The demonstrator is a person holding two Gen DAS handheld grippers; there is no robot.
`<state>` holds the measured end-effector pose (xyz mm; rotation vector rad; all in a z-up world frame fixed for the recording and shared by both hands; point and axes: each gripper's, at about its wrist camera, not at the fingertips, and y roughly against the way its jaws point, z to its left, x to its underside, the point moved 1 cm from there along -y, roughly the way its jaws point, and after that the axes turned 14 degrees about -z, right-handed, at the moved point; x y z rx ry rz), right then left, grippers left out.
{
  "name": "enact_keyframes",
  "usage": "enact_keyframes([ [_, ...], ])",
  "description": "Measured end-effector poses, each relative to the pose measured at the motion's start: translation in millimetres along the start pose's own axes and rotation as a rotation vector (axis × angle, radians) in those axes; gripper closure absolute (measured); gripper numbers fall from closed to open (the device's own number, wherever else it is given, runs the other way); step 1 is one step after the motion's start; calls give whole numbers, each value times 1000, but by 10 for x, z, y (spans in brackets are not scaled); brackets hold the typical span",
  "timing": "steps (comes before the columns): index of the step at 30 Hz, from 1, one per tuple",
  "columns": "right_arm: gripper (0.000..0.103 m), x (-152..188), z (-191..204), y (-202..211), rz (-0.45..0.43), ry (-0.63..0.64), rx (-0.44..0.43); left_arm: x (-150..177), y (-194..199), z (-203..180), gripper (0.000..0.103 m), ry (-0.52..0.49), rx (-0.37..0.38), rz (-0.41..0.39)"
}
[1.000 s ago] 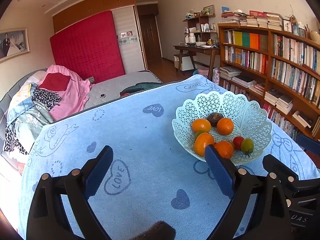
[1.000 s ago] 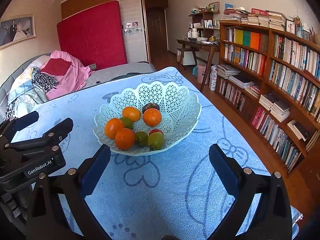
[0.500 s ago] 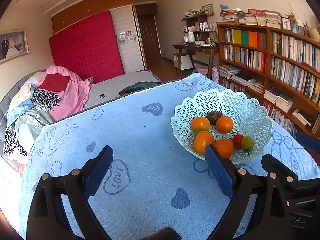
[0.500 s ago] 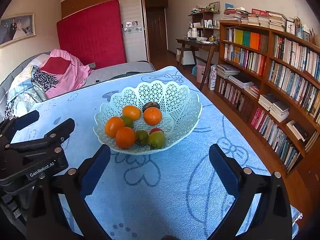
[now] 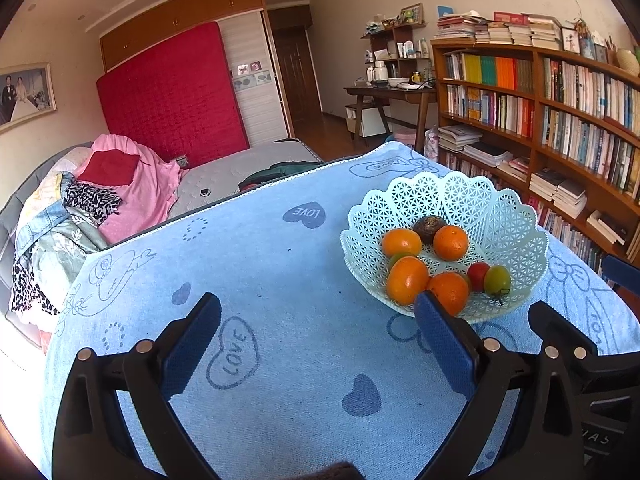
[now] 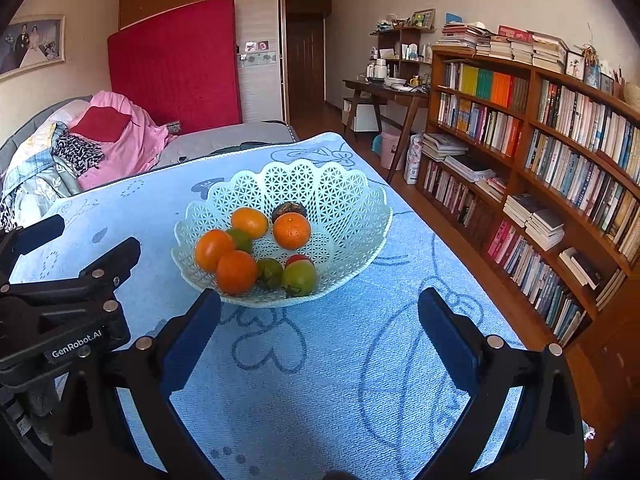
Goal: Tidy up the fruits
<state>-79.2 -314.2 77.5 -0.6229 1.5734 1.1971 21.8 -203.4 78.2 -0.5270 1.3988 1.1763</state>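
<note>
A pale green lattice basket [image 5: 508,216] [image 6: 352,200] stands on the blue towel-covered table [image 5: 280,272] [image 6: 340,360]. It holds several oranges [image 5: 407,279] [image 6: 236,272], a dark brown fruit [image 5: 429,227] [image 6: 289,211], a red tomato [image 5: 477,275] and green tomatoes [image 5: 497,280] [image 6: 299,278]. My left gripper [image 5: 318,336] is open and empty, left of the basket. My right gripper [image 6: 320,332] is open and empty, just in front of the basket. The left gripper's body [image 6: 64,320] shows in the right wrist view.
A tall bookshelf [image 5: 560,120] [image 6: 540,160] runs along the right, close to the table's right edge. A bed with piled clothes [image 5: 80,200] lies beyond the far left edge. A desk [image 5: 392,96] stands at the back.
Both grippers have drifted slightly; the basket sits marginally different in each view. Both stay open and empty, and the fruits have not moved.
</note>
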Motion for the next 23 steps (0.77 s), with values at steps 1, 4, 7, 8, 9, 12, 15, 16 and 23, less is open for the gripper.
enact_keyframes([
  [1,3,2,-3,-2,2,-1,2,3,0,-6,6,-3,0,-1],
  [4,3,15,-17,-12,5,-5,5,5,3,-21,6,-11,-1,-8],
  [7,3,18,-22,-16,6,-6,7,8,7,-30,6,-16,-2,-10],
  [8,3,18,-22,-16,6,-6,6,8,7,-31,6,-15,-2,-10],
  [9,3,20,-23,-18,7,-6,6,8,7,-31,6,-15,-2,-10],
  [12,3,25,-29,-17,8,-8,7,7,6,-37,6,-17,-2,-9],
  [15,3,40,-36,-27,12,-9,8,11,-8,-32,6,-15,-6,-2],
  [16,3,49,-39,-27,14,-10,9,14,-15,-29,6,-13,-8,2],
  [23,3,74,-36,-43,30,-14,4,15,-17,12,6,-7,-21,11],
])
